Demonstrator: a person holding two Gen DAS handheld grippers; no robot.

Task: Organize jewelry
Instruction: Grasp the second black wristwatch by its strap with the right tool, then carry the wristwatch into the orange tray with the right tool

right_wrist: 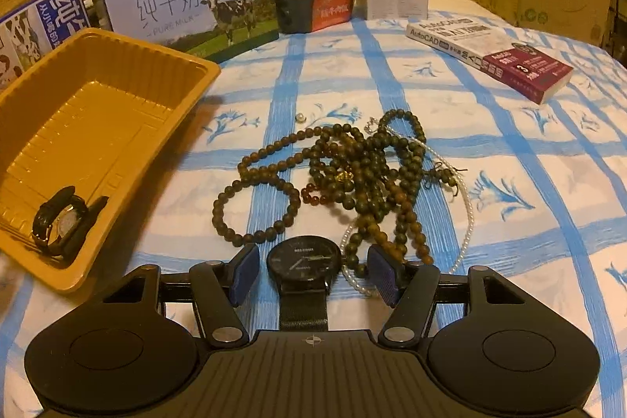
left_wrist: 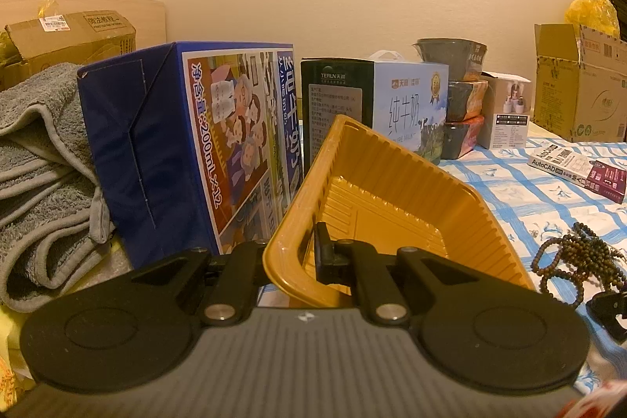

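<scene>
The left gripper (left_wrist: 292,253) grips the tray (left_wrist: 392,190) rim; the right gripper (right_wrist: 311,271) is released around the black watch (right_wrist: 303,259).

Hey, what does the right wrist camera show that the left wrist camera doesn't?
Only the right wrist view shows the open right gripper around a black watch on the bedsheet, a second watch lying inside the tray, a pearl strand and a loose pearl.

Only the left wrist view shows the left gripper shut on the tray's rim and a grey towel.

Both show the tray, the brown beads, the milk boxes and the AutoCAD book.
</scene>
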